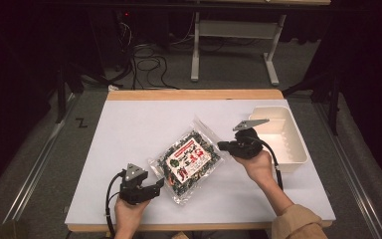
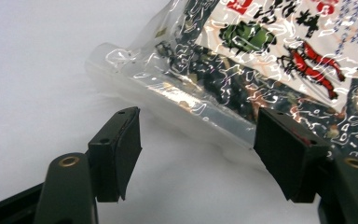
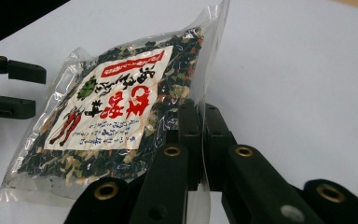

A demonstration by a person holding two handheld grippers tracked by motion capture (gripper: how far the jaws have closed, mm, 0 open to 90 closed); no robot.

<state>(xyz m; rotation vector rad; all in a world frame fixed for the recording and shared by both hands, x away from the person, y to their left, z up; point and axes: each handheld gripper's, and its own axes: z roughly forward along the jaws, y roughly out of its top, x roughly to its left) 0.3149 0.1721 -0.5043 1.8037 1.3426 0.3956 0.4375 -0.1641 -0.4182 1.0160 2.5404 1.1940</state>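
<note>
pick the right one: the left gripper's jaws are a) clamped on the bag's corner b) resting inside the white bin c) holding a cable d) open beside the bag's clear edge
d: in the left gripper view the left gripper has its jaws spread apart, with the clear sealed edge of the bag lying just beyond them, ungripped.

Just ahead of the black left gripper (image 1: 155, 187) lies a clear packet (image 1: 189, 160) of dark green flakes, its white label printed red and green; beyond the black right gripper (image 1: 222, 146), a cream tub (image 1: 298, 149) on the white table (image 1: 129, 129)

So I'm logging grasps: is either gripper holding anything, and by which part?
The right gripper is shut on the food packet, pinching its clear sealed edge. The left gripper is open at the opposite end, holding nothing.
</note>
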